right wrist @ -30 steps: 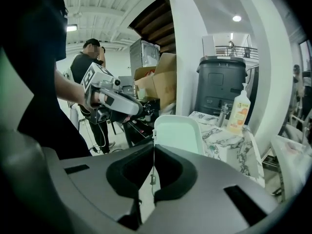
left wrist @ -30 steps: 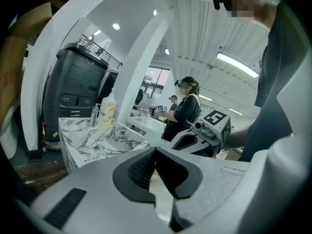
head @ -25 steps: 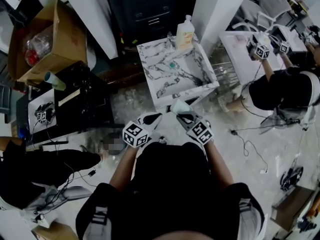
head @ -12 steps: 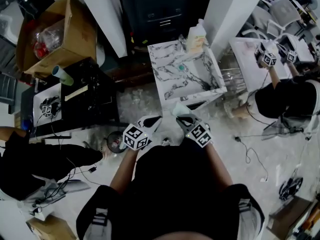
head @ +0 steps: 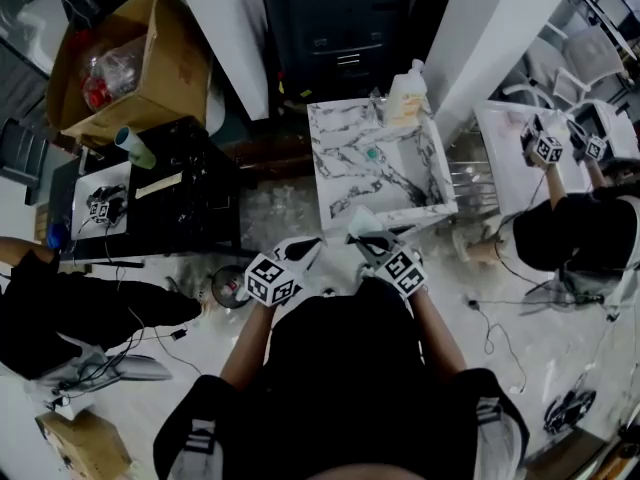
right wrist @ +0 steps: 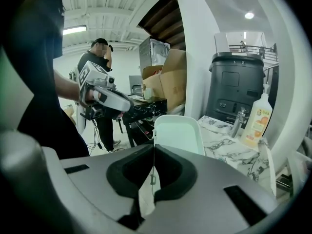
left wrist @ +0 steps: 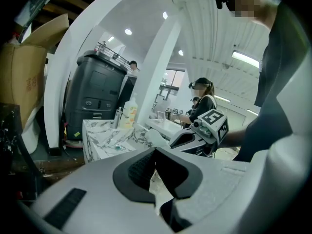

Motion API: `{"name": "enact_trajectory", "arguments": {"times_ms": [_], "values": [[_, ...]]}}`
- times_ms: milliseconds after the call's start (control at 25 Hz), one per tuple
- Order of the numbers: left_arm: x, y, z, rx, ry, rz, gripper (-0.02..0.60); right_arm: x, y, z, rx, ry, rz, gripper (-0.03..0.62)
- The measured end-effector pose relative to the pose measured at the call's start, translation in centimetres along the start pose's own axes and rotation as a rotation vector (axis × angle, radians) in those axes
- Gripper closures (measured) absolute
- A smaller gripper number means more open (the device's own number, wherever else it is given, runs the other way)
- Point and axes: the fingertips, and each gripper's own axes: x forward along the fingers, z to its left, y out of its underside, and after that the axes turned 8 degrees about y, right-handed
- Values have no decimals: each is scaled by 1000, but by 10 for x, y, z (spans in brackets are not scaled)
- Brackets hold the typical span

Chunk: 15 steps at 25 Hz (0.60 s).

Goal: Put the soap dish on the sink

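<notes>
A marble-patterned sink [head: 328, 158] stands among white pillars, with a bottle [head: 408, 93] at its far right corner. The right gripper [right wrist: 153, 152] clamps the white soap dish [right wrist: 178, 132] just short of the sink's near edge, its long axis pointing sinkward. The left gripper [left wrist: 155, 152] is closed and empty.

The soap dish [head: 362, 221] has neared the sink [head: 336, 133].

The soap dish [right wrist: 176, 133], a pale mint tray with rounded corners and a white rim, stands tilted on edge. The right gripper [right wrist: 152, 154] pinches its rim, holding it in the air by the near edge of the white, grey-veined marble sink [head: 335, 183].
</notes>
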Motion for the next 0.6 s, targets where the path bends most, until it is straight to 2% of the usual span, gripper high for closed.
{"name": "enact_trajectory", "arguments": {"times_ms": [360,600], "values": [[46,-33,5,-6,-66,-19,581,-4,7,-55,-45,-78,2,595],[61,-37,9,-24,-141,-30,581,-8,16,-85,-56,-128,13,595]]}}
